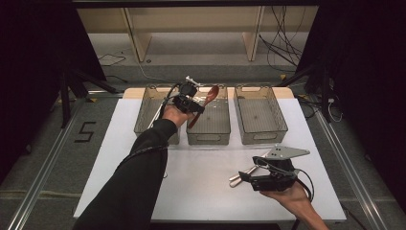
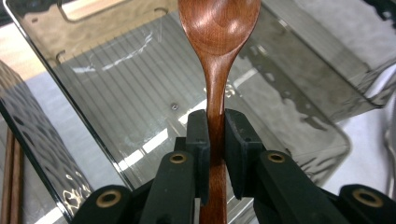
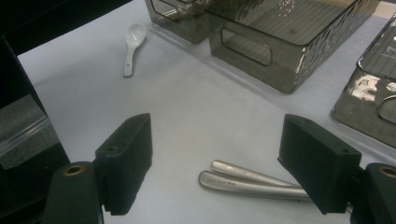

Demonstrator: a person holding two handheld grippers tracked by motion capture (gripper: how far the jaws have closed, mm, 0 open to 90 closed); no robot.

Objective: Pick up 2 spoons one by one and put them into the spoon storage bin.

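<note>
Holding the wooden spoon [image 2: 216, 70] by its handle, my left gripper [image 1: 190, 102] has its jaws pressed against the handle from both sides, as the left gripper view shows: the brown stem runs up between the two black pads and the bowl rises beyond them. The spoon hangs over the middle bin [image 1: 209, 128] of three smoky transparent bins that stand in a row along the far edge of the white table [image 1: 201, 182]. In the high view the spoon's bowl points away from me and to the right, above the bin's far end, and the handle slopes down toward the gripper. I cannot tell whether the spoon touches the bin's floor. In the left bin [image 1: 149, 109] thin stick-like pieces lie along the bottom, too small to name. The right bin [image 1: 260, 115] stands just beside the middle one.

My right gripper [image 3: 217, 168] sits low over the near right part of the table with its jaws wide apart and nothing between the pads. Two metal handles [image 3: 247, 179] lie side by side on the table just ahead of it. A small white spoon [image 3: 131, 46] lies well apart from them, near the bins.
</note>
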